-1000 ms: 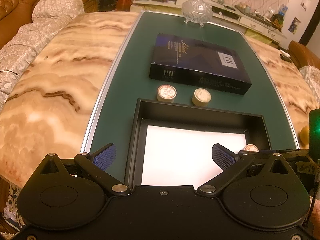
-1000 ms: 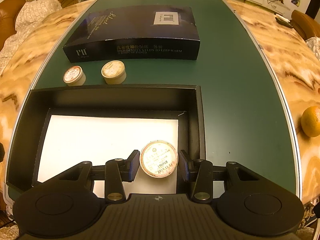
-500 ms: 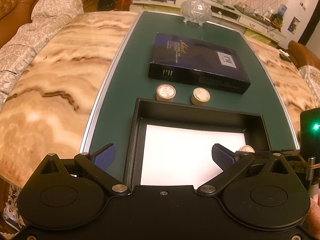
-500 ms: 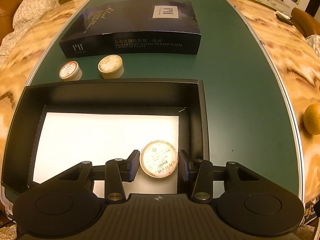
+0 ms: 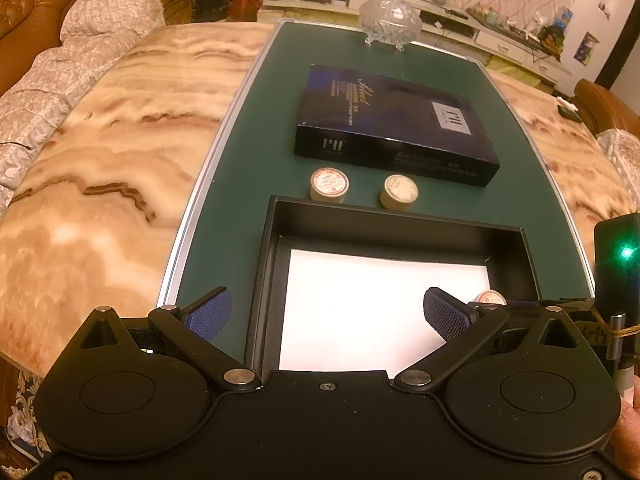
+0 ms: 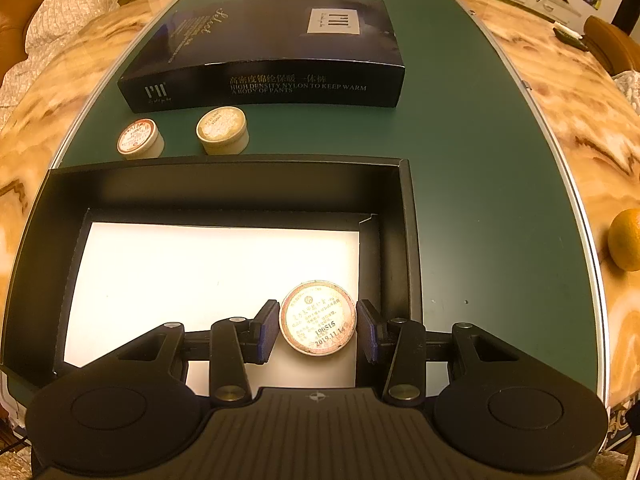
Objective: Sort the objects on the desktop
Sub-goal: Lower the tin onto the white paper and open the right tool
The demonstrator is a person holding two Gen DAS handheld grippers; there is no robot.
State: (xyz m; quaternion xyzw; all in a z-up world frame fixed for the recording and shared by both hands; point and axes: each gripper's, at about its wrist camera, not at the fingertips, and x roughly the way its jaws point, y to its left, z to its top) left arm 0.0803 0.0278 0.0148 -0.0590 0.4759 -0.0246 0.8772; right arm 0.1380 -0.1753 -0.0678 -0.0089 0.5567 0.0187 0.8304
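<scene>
An open black box (image 6: 224,168) with a white floor lies on the green mat. My right gripper (image 6: 318,328) is shut on a round tin (image 6: 318,318) with a red-rimmed printed lid, low inside the box near its right wall. Whether the tin touches the floor I cannot tell. Two more round tins stand just beyond the box's far wall, one red-rimmed (image 6: 140,138) and one cream (image 6: 222,128). My left gripper (image 5: 326,308) is open and holds nothing, above the box's near left part. In the left wrist view the held tin (image 5: 490,297) peeks out behind my right finger.
A closed dark blue flat box (image 6: 264,52) lies past the tins, and a lidded glass dish (image 5: 390,20) stands at the mat's far end. An orange fruit (image 6: 626,238) sits on the marble at the right. Sofas flank the table.
The right gripper stays shut on the tin and the left one stays open. Both views have shifted only slightly.
</scene>
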